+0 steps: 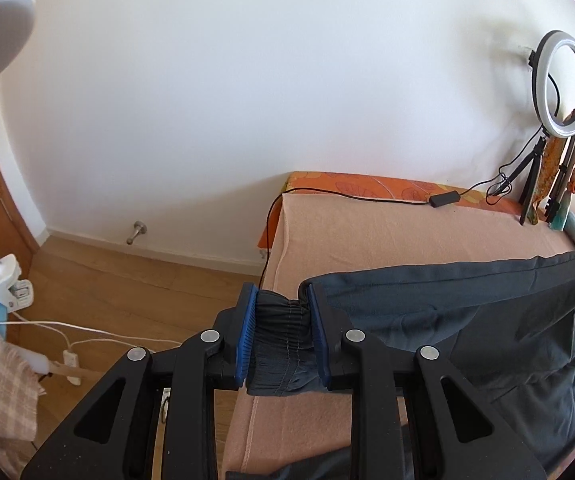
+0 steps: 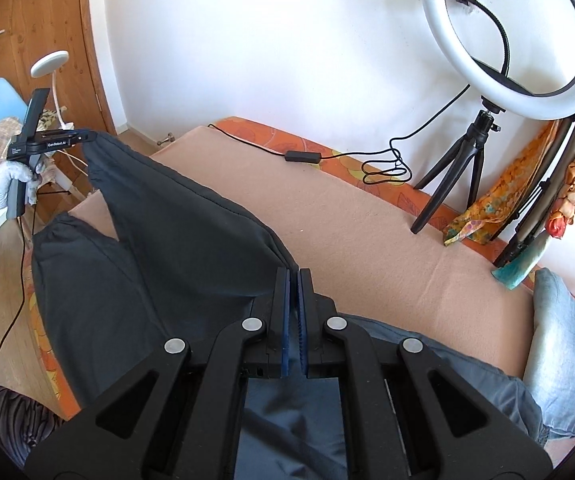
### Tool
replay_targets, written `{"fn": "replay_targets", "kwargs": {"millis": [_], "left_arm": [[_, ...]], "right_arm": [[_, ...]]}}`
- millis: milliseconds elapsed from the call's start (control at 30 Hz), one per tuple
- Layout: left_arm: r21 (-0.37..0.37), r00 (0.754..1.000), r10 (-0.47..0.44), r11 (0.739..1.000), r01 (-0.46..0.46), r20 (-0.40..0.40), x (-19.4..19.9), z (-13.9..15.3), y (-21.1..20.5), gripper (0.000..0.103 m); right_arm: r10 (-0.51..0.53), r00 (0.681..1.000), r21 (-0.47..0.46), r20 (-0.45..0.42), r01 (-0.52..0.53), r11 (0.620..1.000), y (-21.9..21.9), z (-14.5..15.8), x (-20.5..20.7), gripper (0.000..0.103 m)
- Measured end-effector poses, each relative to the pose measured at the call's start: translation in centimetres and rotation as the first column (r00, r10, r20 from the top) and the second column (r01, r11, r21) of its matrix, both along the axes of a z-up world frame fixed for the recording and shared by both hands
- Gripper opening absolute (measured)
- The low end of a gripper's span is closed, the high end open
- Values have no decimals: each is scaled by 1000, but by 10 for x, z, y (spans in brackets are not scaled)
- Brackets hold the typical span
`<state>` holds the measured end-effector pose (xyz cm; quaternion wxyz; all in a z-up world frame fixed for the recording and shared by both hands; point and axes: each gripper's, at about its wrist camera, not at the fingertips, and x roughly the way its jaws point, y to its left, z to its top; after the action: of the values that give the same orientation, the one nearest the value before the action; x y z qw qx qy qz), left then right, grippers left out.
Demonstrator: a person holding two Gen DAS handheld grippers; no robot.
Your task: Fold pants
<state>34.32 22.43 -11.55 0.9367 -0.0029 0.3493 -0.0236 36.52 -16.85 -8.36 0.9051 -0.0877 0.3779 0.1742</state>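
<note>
Bed [image 2: 367,216] with a peach cover carries the pants [image 2: 159,248]: dark grey, thin fabric, creased, lifted off the cover and stretched between both tools. Long axis runs across the bed's near edge, elastic waistband [image 1: 281,336] toward the bed's left end, the rest trailing right and sagging. Left hand-held gripper [image 1: 281,334] is clamped on the bunched, ribbed waistband, held by a white-gloved hand [image 2: 5,184]. Right hand-held gripper [image 2: 293,320] is fully closed, pinching a thin fold of the pants.
</note>
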Motion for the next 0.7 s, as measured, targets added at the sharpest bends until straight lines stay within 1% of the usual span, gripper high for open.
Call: {"fn": "replay_targets", "kwargs": {"millis": [100,267,367,433,500,600,667,700], "left_arm": [[-31,1000,-5,1000,5,-10,-29,-10,6,24],[-29,1000,-5,1000,5,-21,-76,-26,9,24],[-27,1000,-1,1000,0,-16,-99,-33,11,24],[-26,1000,2,1000,-2,-1,-116,-37,10,24],[-45,1000,-1,999,1,-8,-129,-44,10,24],[-84,1000,-3,996,1,-28,-146,-58,10,24],[-117,999,6,993,-11,-37,-155,-65,12,25],[-130,999,14,991,-20,-47,-161,-68,17,27]], "right_arm": [[13,1000,20,-7,-13,1000,3,1,-30,4],[35,999,4,-29,-34,999,22,-4,-74,4],[34,998,9,-46,-34,999,29,-11,-97,4],[36,997,7,-73,-36,999,35,-18,-110,4],[41,995,-8,-94,-42,999,40,-26,-122,4],[54,986,26,-157,-50,998,45,-42,-138,4],[55,984,17,-172,-53,998,49,-52,-148,4],[53,983,12,-176,-52,999,51,-56,-152,4]]}}
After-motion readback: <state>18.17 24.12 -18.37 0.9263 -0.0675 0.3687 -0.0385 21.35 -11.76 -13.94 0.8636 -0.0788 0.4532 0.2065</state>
